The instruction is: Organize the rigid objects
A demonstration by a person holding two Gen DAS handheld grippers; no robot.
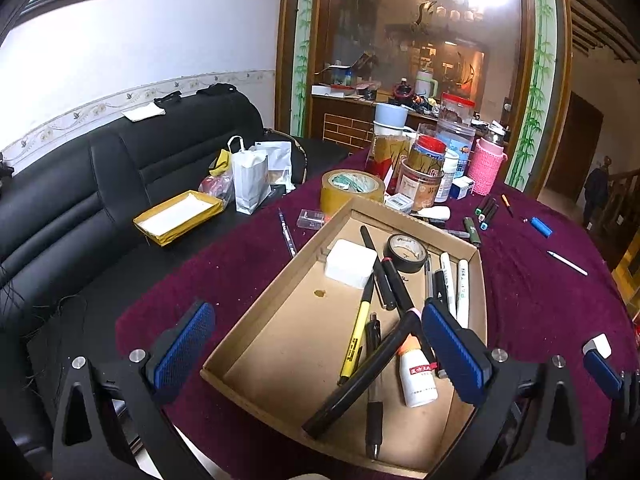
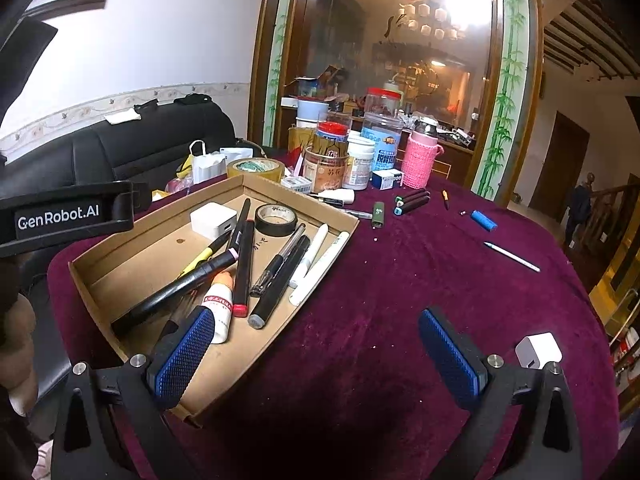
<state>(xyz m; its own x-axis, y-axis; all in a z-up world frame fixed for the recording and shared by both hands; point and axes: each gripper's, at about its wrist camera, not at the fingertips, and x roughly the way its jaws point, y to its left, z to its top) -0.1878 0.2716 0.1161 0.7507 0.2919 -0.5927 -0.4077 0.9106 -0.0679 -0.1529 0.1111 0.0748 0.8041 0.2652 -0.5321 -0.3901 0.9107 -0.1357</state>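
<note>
Both claws gape with nothing between their pads: the left claw (image 1: 316, 344) hovers over the cardboard tray (image 1: 280, 304) of pens, the right claw (image 2: 316, 346) over the desk (image 2: 400, 280). A white charger (image 2: 538, 350) lies near, right of it.

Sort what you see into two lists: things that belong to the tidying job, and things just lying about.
Job:
cardboard tray
pens and markers in it
black tape roll
loose blue lighter
white pen on cloth
white charger

Lying about:
jars
pink bottle
sofa
white paper bag
</note>
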